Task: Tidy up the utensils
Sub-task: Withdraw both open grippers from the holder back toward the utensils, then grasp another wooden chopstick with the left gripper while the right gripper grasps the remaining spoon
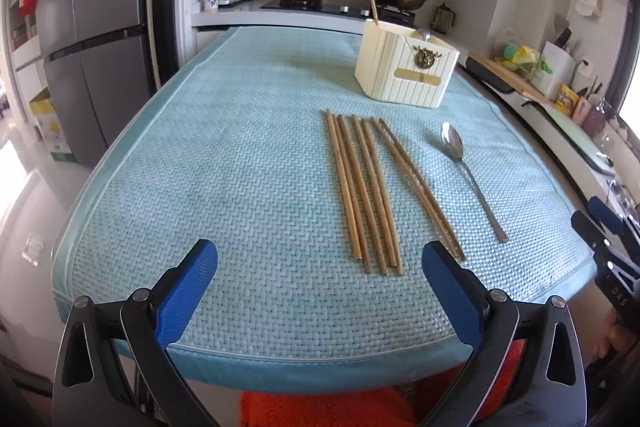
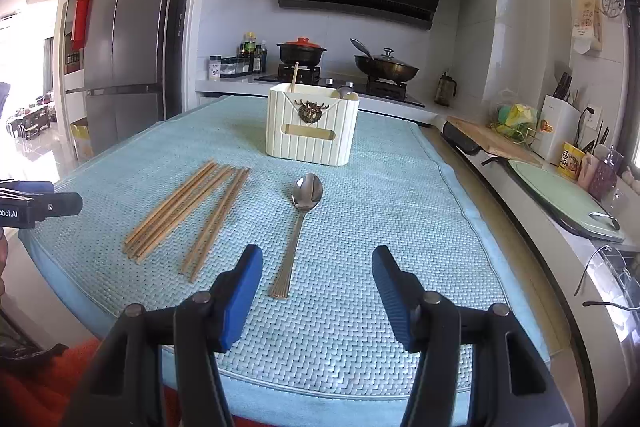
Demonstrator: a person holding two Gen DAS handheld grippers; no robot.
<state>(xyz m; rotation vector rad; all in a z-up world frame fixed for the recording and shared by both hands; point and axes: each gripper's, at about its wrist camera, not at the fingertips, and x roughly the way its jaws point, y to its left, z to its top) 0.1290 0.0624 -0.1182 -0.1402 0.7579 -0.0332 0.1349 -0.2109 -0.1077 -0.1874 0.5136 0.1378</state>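
Spoon (image 2: 306,191) lies just ahead of the right hand-held gripper (image 2: 317,259), released, empty.

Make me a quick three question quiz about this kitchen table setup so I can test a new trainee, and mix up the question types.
1. True or false: the left gripper is shut on a chopstick.
2. Multiple choice: the spoon on the mat lies A) inside the holder, B) beside the loose chopsticks, bowl end toward the holder, C) across the chopsticks.
3. Short answer: what already stands in the cream utensil holder?

Key
1. False. Both the left gripper and the right gripper are open and hold nothing.
2. B.
3. One wooden stick at one side and the bowl of a metal spoon at the other.
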